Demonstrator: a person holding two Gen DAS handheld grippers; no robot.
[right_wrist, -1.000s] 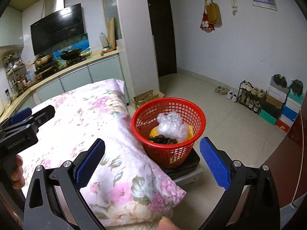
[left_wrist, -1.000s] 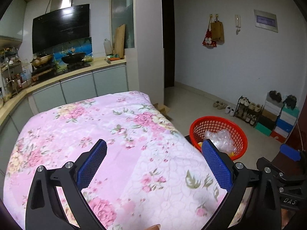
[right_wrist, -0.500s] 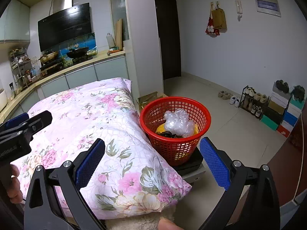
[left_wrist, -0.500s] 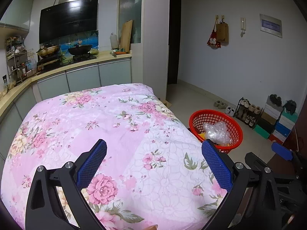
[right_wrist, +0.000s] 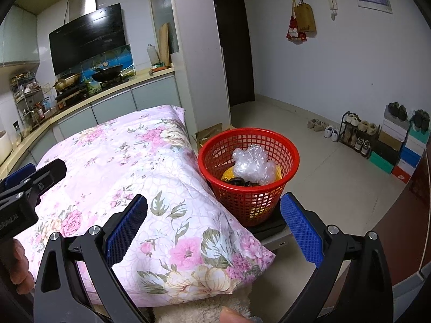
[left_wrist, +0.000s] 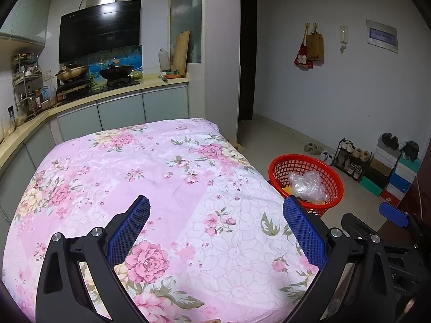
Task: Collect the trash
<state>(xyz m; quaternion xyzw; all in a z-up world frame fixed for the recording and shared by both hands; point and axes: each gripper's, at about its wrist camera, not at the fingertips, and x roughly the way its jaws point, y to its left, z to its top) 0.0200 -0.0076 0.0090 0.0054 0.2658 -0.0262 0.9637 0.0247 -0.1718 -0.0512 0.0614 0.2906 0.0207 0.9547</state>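
Note:
A red mesh basket [right_wrist: 247, 145] [left_wrist: 334, 185] stands on a dark flat base beside the quilt's right edge. Inside it lie crumpled clear plastic [right_wrist: 253, 164] [left_wrist: 304, 185], something yellow and a dark scrap. My right gripper [right_wrist: 214, 223] hovers open in front of the basket, nothing between its blue pads. My left gripper [left_wrist: 215, 224] is open over the pink floral quilt [left_wrist: 150, 177] [right_wrist: 129, 161], holding nothing. No loose trash shows on the quilt. The left tool's body [right_wrist: 21, 188] and a hand [right_wrist: 18, 266] appear at the left of the right wrist view.
A kitchen counter [left_wrist: 113, 97] with a wok and pans runs behind the quilt. A white pillar [right_wrist: 199, 53] and a dark doorway stand behind the basket. A shoe rack [right_wrist: 358, 132] and stacked shoe boxes [right_wrist: 404, 148] line the right wall. A cardboard piece lies on the floor by the pillar.
Both grippers have pulled back and lifted slightly, so more of the quilt and room shows. Both stayed open and empty. The basket's contents are unchanged.

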